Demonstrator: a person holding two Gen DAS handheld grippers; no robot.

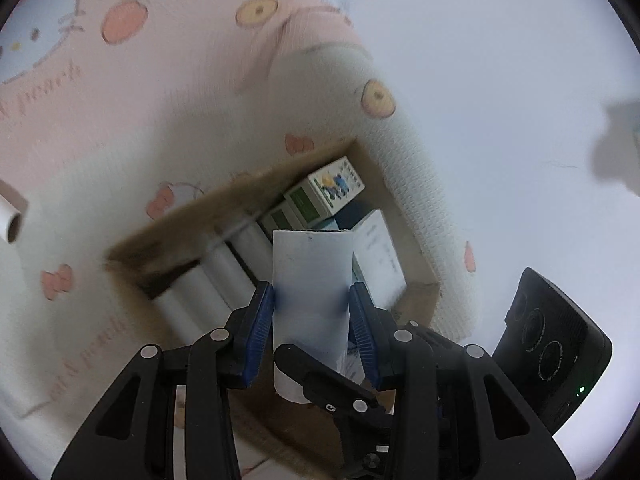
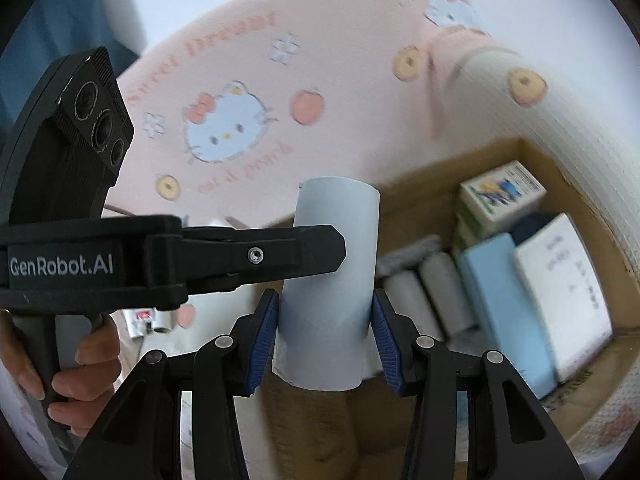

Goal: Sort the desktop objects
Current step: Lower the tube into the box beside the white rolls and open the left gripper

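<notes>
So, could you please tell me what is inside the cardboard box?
Inside the cardboard box lie several white rolls, a light blue box, a white booklet and a carton with a cartoon print. The held roll and both grippers hide the near corner.

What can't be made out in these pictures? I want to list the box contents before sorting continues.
- Print on the white box: motion-blurred in the right wrist view and partly behind the held white roll in the left wrist view.
- Number of stored rolls in the cardboard box: the held roll covers some in both views.
- Grey object: blurred and cut off at the right edge of the left wrist view.
</notes>
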